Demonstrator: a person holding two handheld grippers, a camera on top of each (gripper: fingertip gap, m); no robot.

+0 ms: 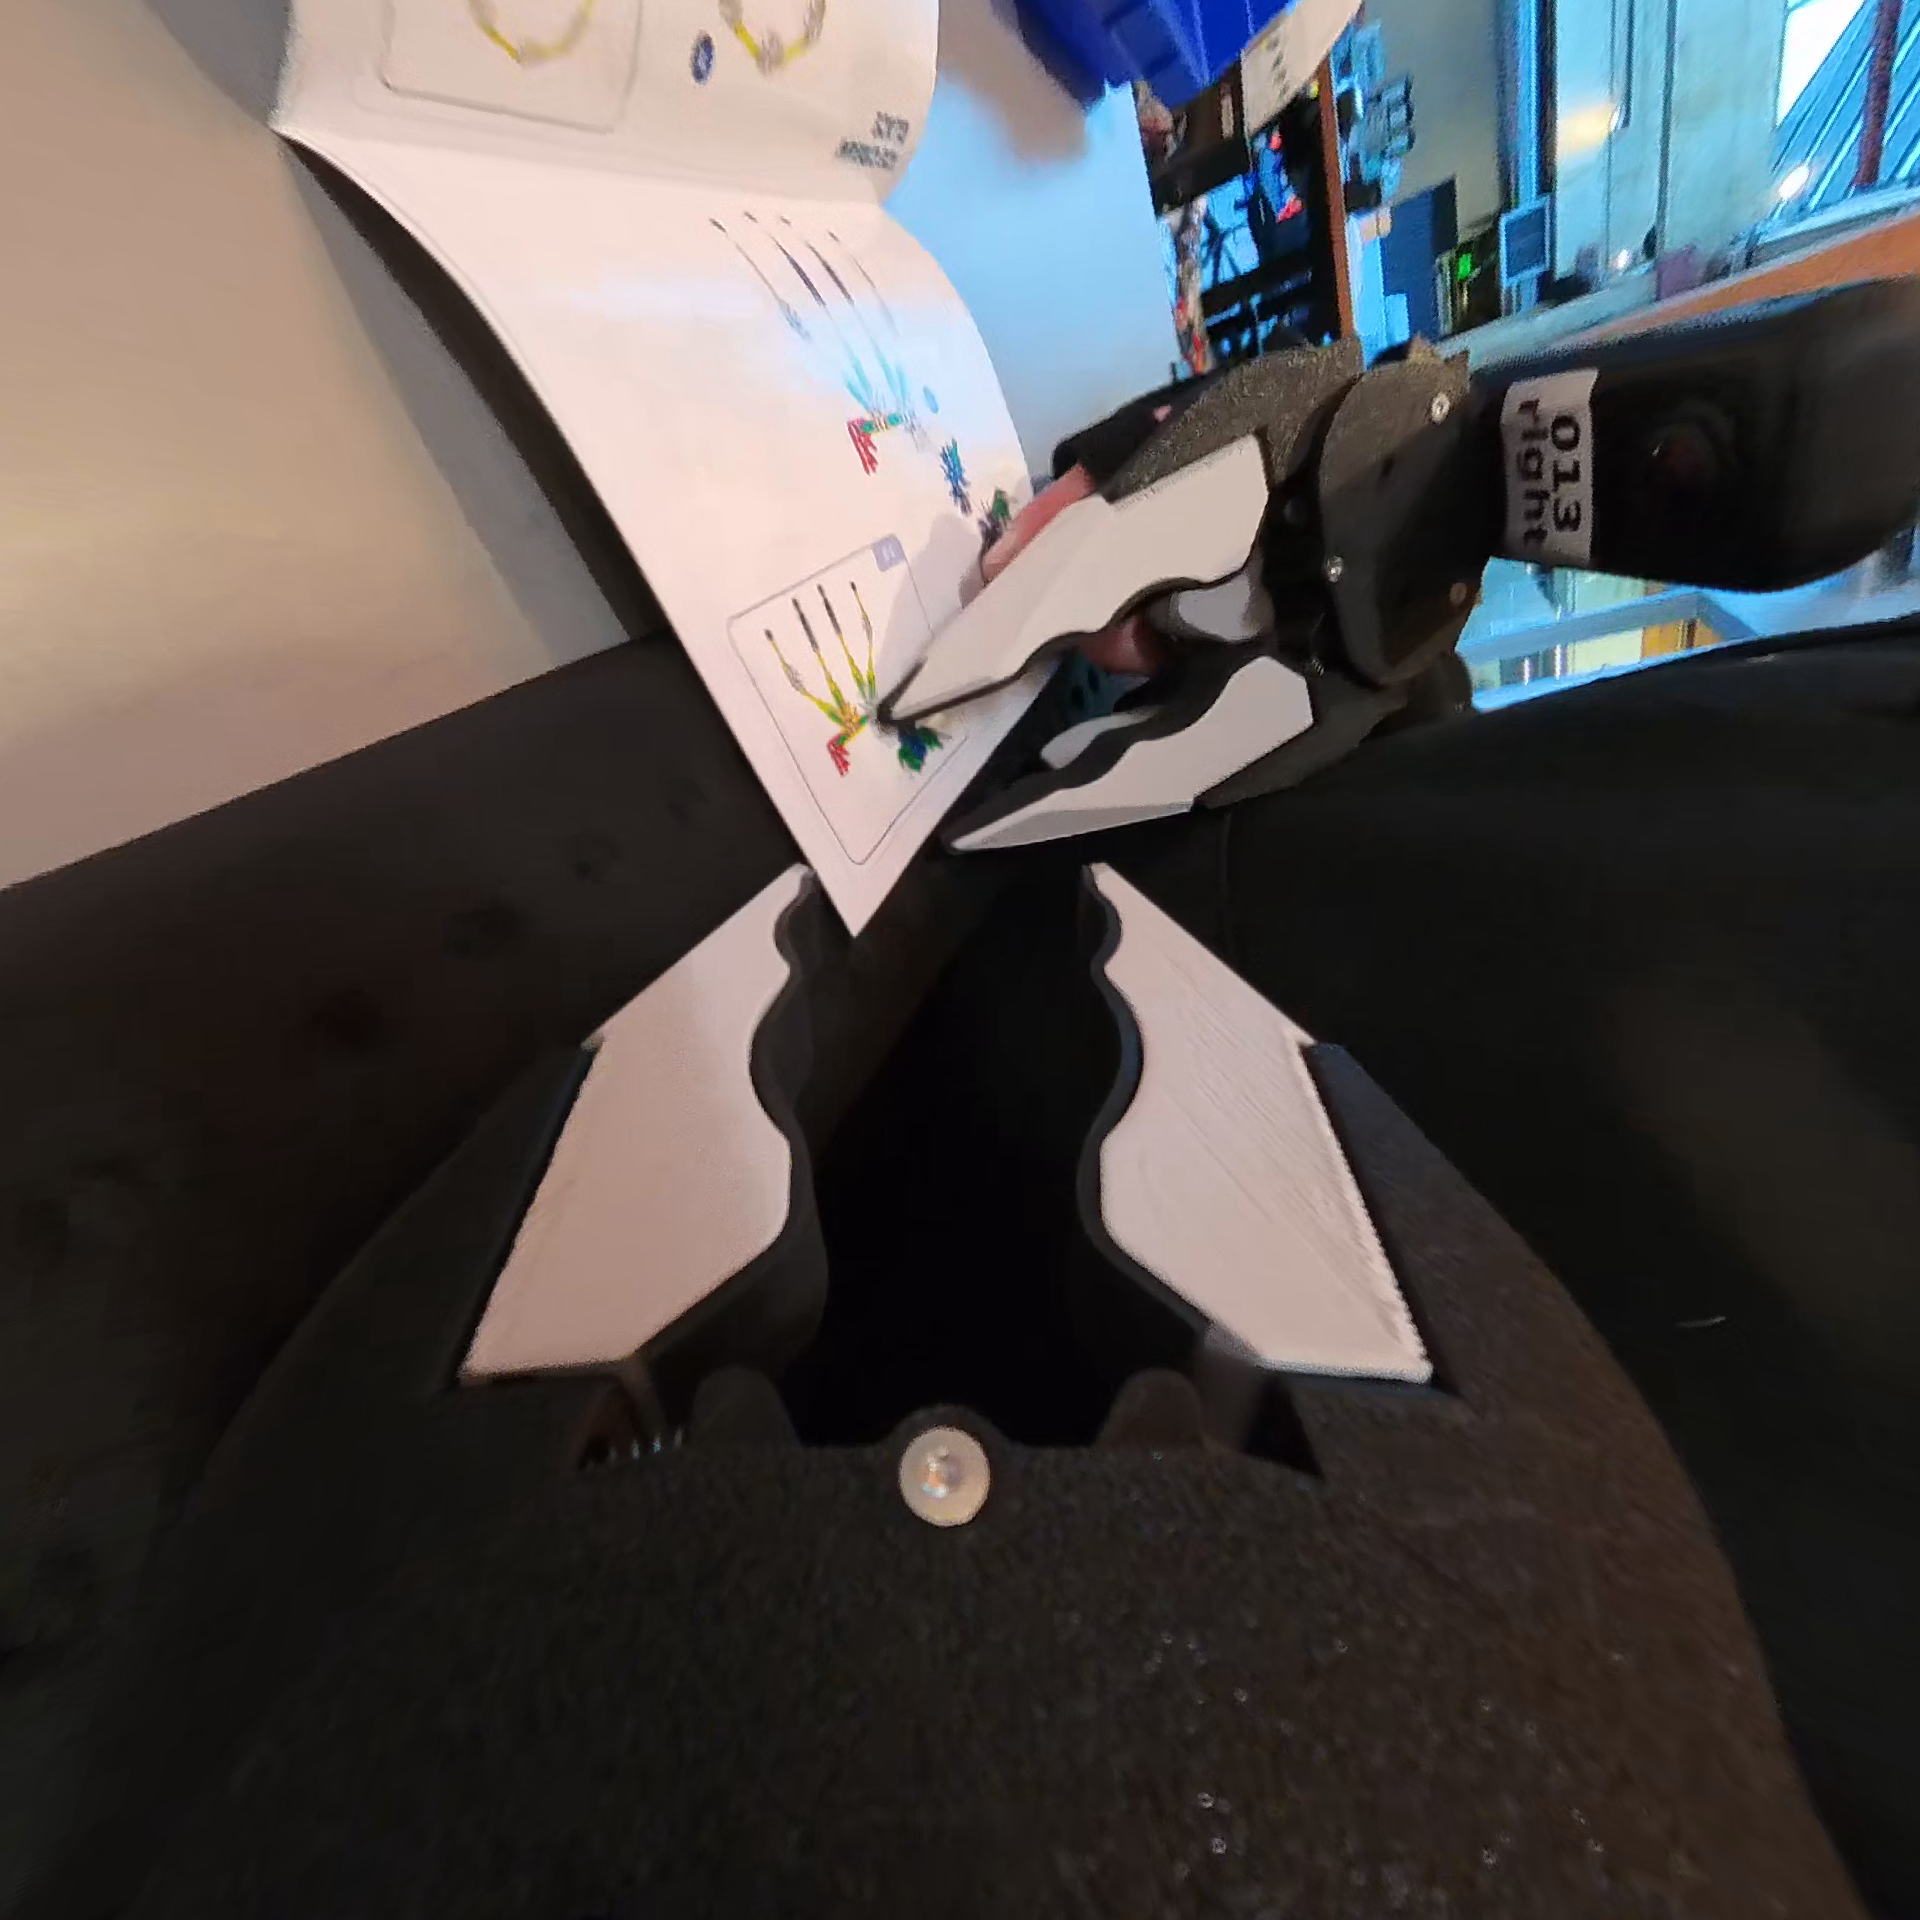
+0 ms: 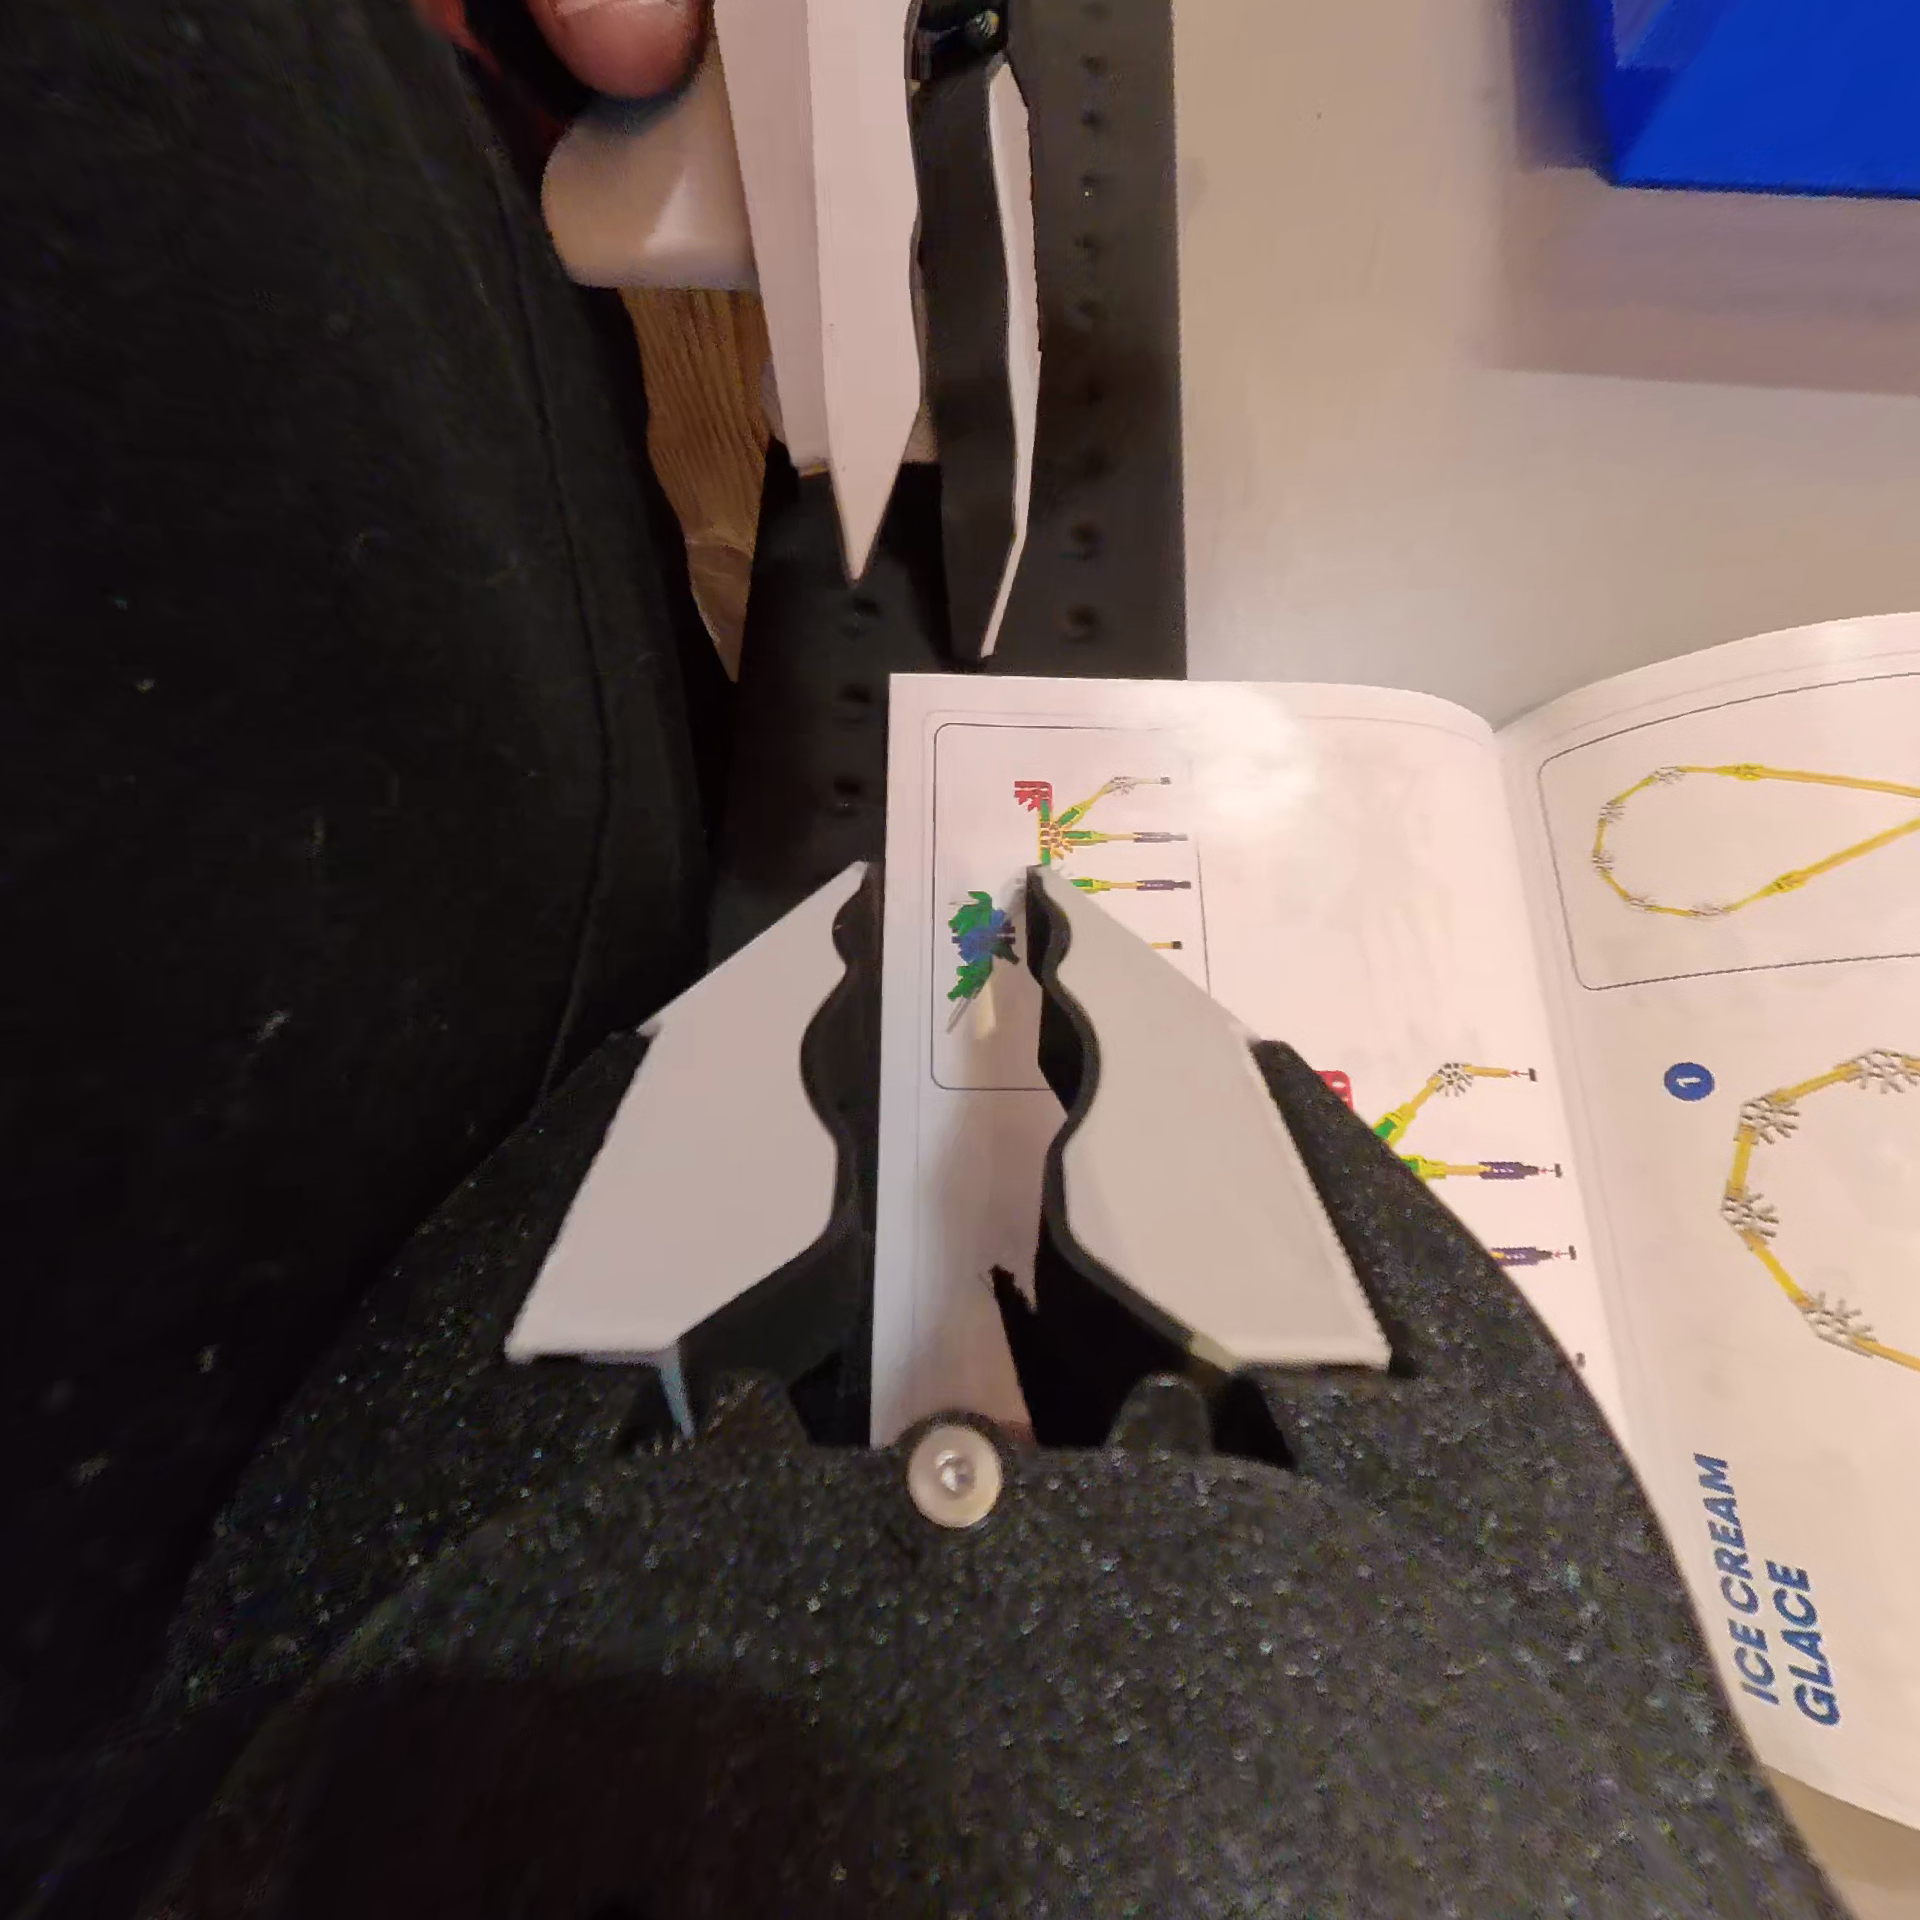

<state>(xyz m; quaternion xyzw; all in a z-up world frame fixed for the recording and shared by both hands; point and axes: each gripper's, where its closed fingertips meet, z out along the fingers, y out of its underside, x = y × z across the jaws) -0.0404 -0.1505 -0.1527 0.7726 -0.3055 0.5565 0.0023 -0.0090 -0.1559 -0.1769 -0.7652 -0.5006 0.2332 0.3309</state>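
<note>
An open white instruction booklet [image 2: 1351,935] with coloured building diagrams lies on a pale table [image 2: 1455,468]. Its left page is lifted and curls upward in the left wrist view [image 1: 675,416]. My right gripper [image 2: 951,878] straddles that page's edge. One finger [image 2: 1132,1091] is over the printed side and the other [image 2: 727,1091] is behind it, with a visible gap between them. It also shows in the left wrist view [image 1: 925,779]. My left gripper [image 1: 945,888] is open and empty, its left fingertip just beside the page's lower corner. It points down at the top of the right wrist view [image 2: 925,582].
A blue bin [image 2: 1766,94] stands at the far right of the table. A black perforated strip [image 2: 1081,312] runs along the table's edge. Dark cloth [image 2: 260,727] fills the left side. A person's fingertip [image 2: 613,42] shows by the left gripper. Left tips to right tips: about 5 centimetres.
</note>
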